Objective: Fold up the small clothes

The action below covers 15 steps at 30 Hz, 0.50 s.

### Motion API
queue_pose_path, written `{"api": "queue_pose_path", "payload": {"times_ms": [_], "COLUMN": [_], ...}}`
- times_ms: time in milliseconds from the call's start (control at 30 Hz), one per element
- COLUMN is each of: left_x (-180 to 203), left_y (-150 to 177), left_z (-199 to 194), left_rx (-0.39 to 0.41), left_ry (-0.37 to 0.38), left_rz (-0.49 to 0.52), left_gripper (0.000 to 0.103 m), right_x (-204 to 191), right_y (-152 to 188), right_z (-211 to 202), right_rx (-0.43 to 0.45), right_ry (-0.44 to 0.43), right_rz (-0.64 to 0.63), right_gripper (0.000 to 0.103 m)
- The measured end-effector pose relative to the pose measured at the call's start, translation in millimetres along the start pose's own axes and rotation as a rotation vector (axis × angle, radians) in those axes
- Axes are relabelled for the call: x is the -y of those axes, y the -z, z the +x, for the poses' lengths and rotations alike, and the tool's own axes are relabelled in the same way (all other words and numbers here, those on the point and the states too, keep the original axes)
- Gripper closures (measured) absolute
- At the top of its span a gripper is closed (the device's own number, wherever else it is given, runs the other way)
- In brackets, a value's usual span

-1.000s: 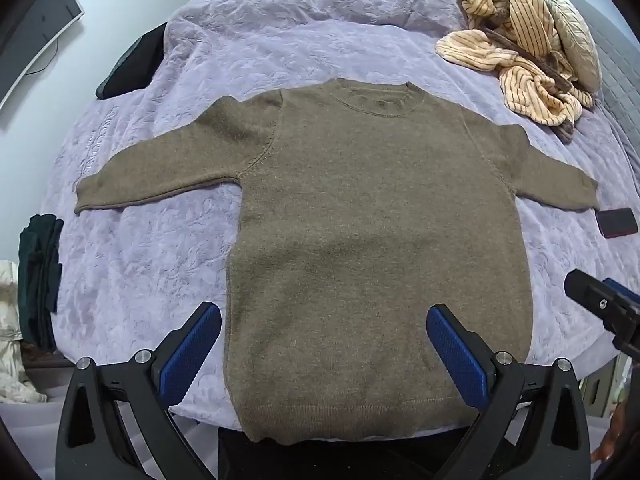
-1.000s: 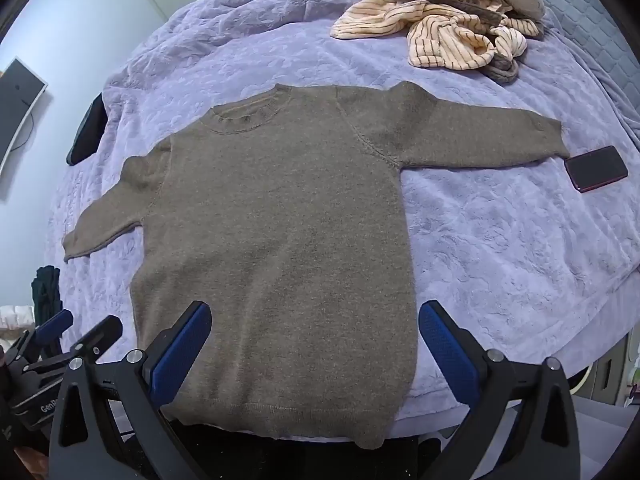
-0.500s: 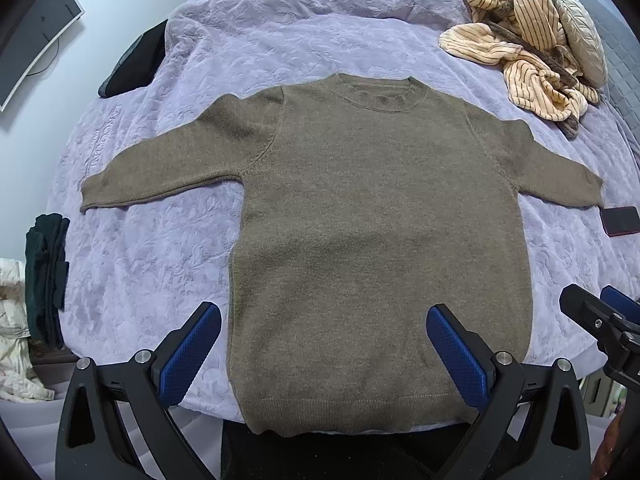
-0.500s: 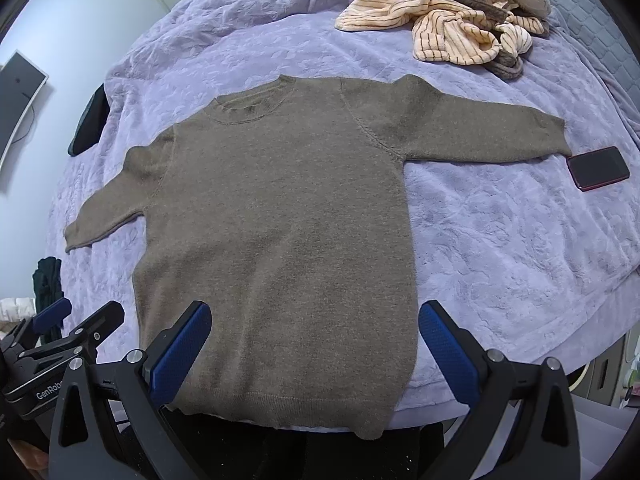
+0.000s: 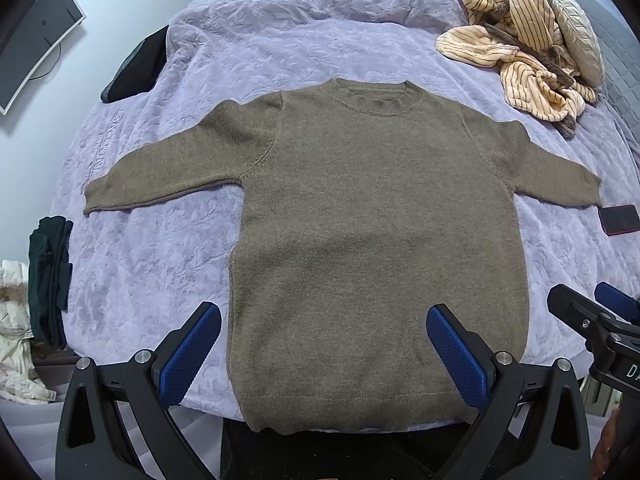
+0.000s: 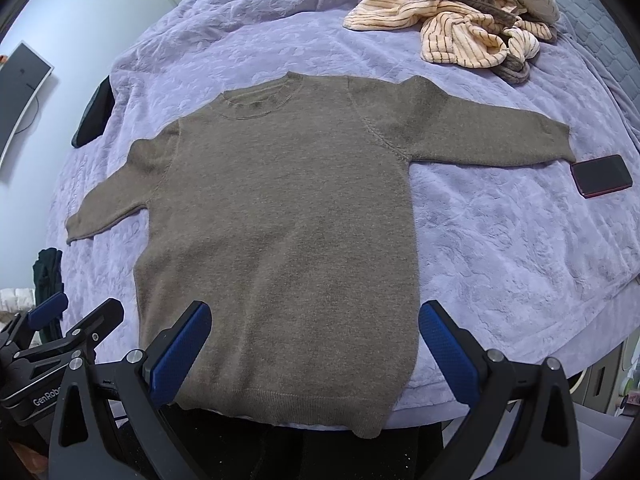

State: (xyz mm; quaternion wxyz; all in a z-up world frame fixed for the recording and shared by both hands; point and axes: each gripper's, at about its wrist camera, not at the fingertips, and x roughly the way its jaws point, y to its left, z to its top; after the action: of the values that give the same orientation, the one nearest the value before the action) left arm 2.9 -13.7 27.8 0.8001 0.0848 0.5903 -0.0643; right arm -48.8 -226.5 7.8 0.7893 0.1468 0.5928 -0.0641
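sweater [image 5: 376, 240] flat on bed [image 5: 168, 264], phone [image 5: 619, 219] beside right cuff

Your light is soft, cool and even: no glare, only a faint shadow under the sweater [image 5: 376, 216] sleeves. Both views are sharp at centre, but the fisheye bows the bed [image 5: 168, 248] into a dome and blackens the frame corners (strongest at the upper left and upper right).

A home bedroom: a bed under a lilac bedspread [image 5: 280, 40], with a pillow [image 5: 576, 36] and strewn clothes.
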Motion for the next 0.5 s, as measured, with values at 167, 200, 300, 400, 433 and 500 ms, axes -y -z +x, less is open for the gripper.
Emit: {"api": "queue_pose_path", "payload": {"times_ms": [167, 200, 300, 400, 433, 500], "left_x": [3.2, 4.4, 6.4, 7.4, 7.4, 6.8], "left_y": [0.9, 1.1, 0.3, -1.0, -1.4, -0.8], "left_z": [-1.9, -2.3, -4.1, -5.6, -5.6, -4.9], "left_rx": [0.006, 0.005, 0.011, 0.014, 0.012, 0.006], "left_ry": [-0.012, -0.016, -0.025, -0.025, -0.024, -0.02], "left_rz": [0.003, 0.004, 0.006, 0.002, -0.001, -0.008], "left_gripper": [0.0, 0.0, 0.0, 0.0, 0.0, 0.0], "right_x": [1.9, 2.1, 2.7, 2.8, 2.6, 3.0], "right_y": [1.2, 1.5, 1.0, 0.8, 0.7, 0.4], "right_z": [-0.1, -0.2, -0.6, -0.7, -0.7, -0.7], "right_rx": [-0.007, -0.008, -0.008, -0.008, -0.008, -0.008], "right_ry": [-0.002, -0.001, 0.0, 0.0, 0.001, -0.002], "right_rz": [-0.001, -0.003, -0.005, -0.007, -0.007, -0.008], "right_gripper": [0.0, 0.0, 0.0, 0.0, 0.0, 0.0]}}
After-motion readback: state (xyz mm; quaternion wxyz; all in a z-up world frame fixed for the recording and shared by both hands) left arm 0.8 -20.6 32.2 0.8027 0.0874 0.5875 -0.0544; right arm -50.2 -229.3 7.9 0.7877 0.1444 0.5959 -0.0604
